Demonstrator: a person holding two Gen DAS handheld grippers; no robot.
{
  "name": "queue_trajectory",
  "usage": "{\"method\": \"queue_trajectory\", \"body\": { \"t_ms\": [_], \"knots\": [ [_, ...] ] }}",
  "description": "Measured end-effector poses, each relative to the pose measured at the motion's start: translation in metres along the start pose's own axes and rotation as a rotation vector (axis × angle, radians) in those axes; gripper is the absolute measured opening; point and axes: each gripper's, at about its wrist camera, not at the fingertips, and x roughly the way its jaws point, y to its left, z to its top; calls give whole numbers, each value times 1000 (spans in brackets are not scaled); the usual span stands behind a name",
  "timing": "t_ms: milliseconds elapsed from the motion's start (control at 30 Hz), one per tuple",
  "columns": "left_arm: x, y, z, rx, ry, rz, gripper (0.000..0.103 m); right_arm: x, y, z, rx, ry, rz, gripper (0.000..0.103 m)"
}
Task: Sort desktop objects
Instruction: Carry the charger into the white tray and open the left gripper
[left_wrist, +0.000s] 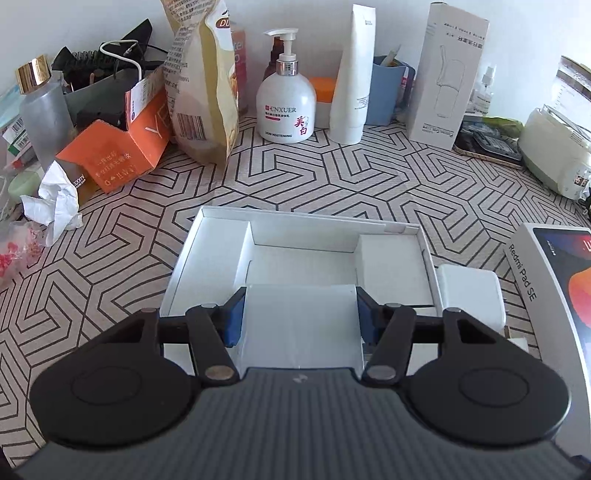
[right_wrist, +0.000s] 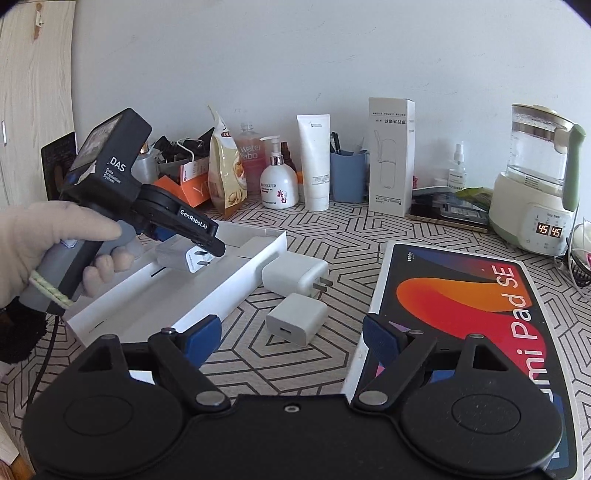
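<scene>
My left gripper (left_wrist: 300, 314) is shut on a white charger (left_wrist: 301, 325) and holds it over the open white box tray (left_wrist: 207, 251). In the right wrist view the left gripper (right_wrist: 192, 240) holds that charger (right_wrist: 183, 256) above the tray (right_wrist: 221, 291). Two more white chargers lie on the patterned mat to the tray's right: one with prongs (right_wrist: 291, 275) and a smaller one (right_wrist: 297, 319) nearer me. My right gripper (right_wrist: 291, 338) is open and empty, just in front of the smaller charger. The Redmi Pad SE box lid (right_wrist: 461, 317) lies to the right.
Along the back wall stand an orange carton (left_wrist: 122, 147), a snack bag (left_wrist: 207, 85), a lotion pump bottle (left_wrist: 286, 103), a white tube (left_wrist: 352, 81), a blue cup (left_wrist: 388, 92) and a tall white box (left_wrist: 447, 77). A kettle (right_wrist: 535, 184) stands at far right.
</scene>
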Motion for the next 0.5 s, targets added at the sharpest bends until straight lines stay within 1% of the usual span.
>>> {"method": "queue_trajectory", "body": {
  "t_ms": [67,133,200,500],
  "knots": [
    [5,0,-1,17,12,14,57,2,0,0,-1,6,-1,88],
    [10,-1,-3,33,34,14,57,4,1,0,-2,13,-2,88],
    [12,-3,-3,43,36,7,57,6,1,1,-3,19,-3,88],
    [8,0,-3,4,25,22,59,11,10,1,-29,42,9,88]
  ]
}}
